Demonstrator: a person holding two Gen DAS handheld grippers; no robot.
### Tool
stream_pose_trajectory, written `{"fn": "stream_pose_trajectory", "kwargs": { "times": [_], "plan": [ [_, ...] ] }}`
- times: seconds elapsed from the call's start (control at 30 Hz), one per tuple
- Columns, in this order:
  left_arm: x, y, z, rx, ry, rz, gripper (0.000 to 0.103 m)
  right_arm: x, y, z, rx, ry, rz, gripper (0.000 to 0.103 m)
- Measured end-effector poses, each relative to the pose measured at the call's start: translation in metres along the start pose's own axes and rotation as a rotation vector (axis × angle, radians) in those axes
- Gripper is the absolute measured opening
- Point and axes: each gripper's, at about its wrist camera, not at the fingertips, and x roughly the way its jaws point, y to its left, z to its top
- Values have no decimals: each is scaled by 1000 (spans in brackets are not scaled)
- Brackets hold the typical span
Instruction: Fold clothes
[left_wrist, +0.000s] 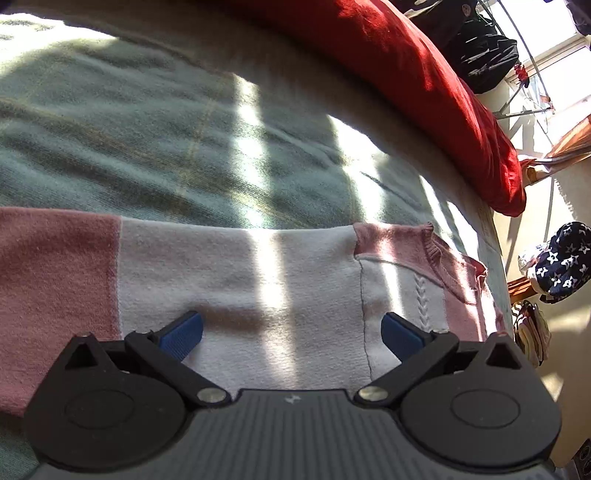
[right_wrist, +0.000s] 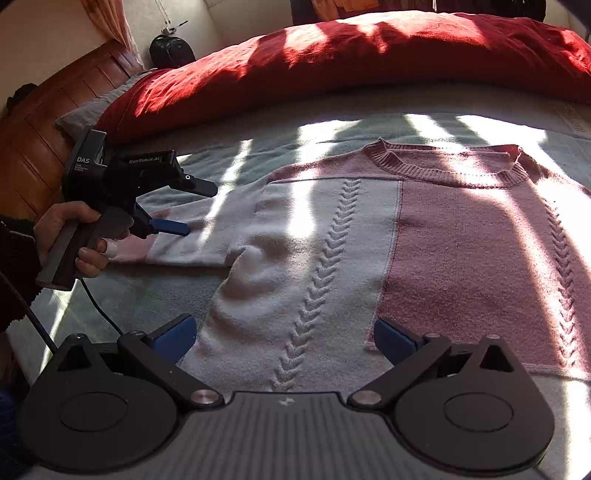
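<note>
A pink and white knit sweater (right_wrist: 369, 236) lies flat on the bed, collar toward the red pillow. Its white and pink sleeve (left_wrist: 229, 280) stretches out to the left. My left gripper (left_wrist: 291, 332) is open and hovers low over the white part of that sleeve; in the right wrist view the left gripper (right_wrist: 192, 210) shows from the side with a hand on its handle. My right gripper (right_wrist: 284, 341) is open above the sweater's bottom hem, near the cable stitch, with nothing between its fingers.
A long red pillow (right_wrist: 351, 55) lies across the far side of the bed. The pale green blanket (left_wrist: 147, 129) covers the bed. A wooden headboard (right_wrist: 44, 122) stands at left. A star-patterned cloth (left_wrist: 561, 258) and a drying rack sit beyond the bed's edge.
</note>
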Motion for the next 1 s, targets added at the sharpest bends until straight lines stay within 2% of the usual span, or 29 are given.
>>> {"fn": "stream_pose_trajectory", "kwargs": {
  "times": [0.2,0.27,0.43,0.5,0.6,0.67,0.7,0.77,0.83,0.93,1.0],
  "plan": [
    [-28,54,13,-7,-45,63,102,38,33,21,-60,37,16,103],
    [-35,65,16,19,-64,96,102,52,44,31,-81,37,24,103],
    [-47,79,27,32,-79,103,102,85,73,60,-126,22,41,103],
    [-56,82,27,15,-97,62,102,93,85,71,-134,7,46,103],
    [-60,86,19,25,-64,19,102,101,100,82,-133,-8,61,103],
    [-57,88,15,58,-42,49,102,106,108,87,-131,-2,73,103],
    [-59,92,11,78,-58,78,102,109,112,88,-133,2,78,103],
    [-66,103,10,69,-97,119,102,113,117,89,-151,19,75,103],
    [-76,121,14,6,-129,128,102,118,121,89,-171,41,67,103],
    [-92,136,19,-86,-155,116,102,123,122,90,-183,59,54,103],
    [-103,135,17,-87,-173,108,102,127,124,94,-183,66,48,103]
  ]
}}
